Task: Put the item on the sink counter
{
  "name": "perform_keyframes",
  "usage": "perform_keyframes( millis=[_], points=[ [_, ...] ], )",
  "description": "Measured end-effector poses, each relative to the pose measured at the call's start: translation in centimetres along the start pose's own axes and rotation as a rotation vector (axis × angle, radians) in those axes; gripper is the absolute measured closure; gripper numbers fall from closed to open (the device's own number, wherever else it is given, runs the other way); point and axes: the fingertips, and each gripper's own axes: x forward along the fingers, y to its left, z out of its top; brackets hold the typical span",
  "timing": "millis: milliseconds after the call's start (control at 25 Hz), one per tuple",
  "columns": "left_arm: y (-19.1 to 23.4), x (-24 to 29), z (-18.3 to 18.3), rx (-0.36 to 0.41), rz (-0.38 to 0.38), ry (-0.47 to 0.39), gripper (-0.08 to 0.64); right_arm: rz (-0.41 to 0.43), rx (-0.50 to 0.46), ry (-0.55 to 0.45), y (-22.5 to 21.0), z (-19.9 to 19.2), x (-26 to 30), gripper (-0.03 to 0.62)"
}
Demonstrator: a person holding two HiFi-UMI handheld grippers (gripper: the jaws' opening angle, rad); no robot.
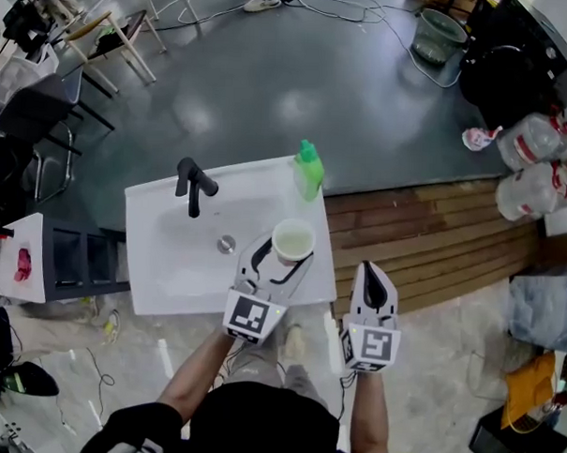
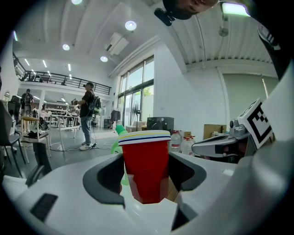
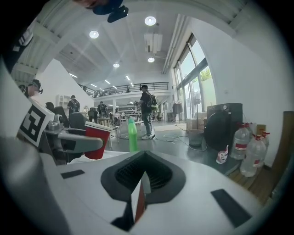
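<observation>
A red cup [image 1: 293, 241] with a white, striped rim [image 2: 145, 160] stands upright between the jaws of my left gripper [image 1: 282, 258], which is shut on its sides [image 2: 147, 181]. It is over the front right part of the white sink counter [image 1: 158, 206]; I cannot tell whether its base touches. My right gripper [image 1: 371, 276] hangs just off the counter's right edge with its jaws shut and nothing in them [image 3: 140, 186]. From there the cup [image 3: 97, 140] shows at the left.
A green bottle [image 1: 309, 168] stands at the counter's back right corner, a black faucet [image 1: 193, 183] at the back of the basin. A wooden platform [image 1: 424, 236] and water jugs [image 1: 535, 161] lie to the right, a dark shelf unit [image 1: 76, 259] to the left.
</observation>
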Motion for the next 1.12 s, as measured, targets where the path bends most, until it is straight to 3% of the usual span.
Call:
perform_keyframes(
  millis=[480, 1120],
  points=[
    [2.0, 6.1, -5.4, 0.008, -0.061, 0.042, 0.272, -0.039, 0.028, 0.048, -1.3, -3.4, 4.7, 0.594],
    [3.0, 10.8, -9.8, 0.02, -0.101, 0.055, 0.272, -0.062, 0.05, 0.14, -2.7, -7.2, 8.3, 0.594]
  ],
)
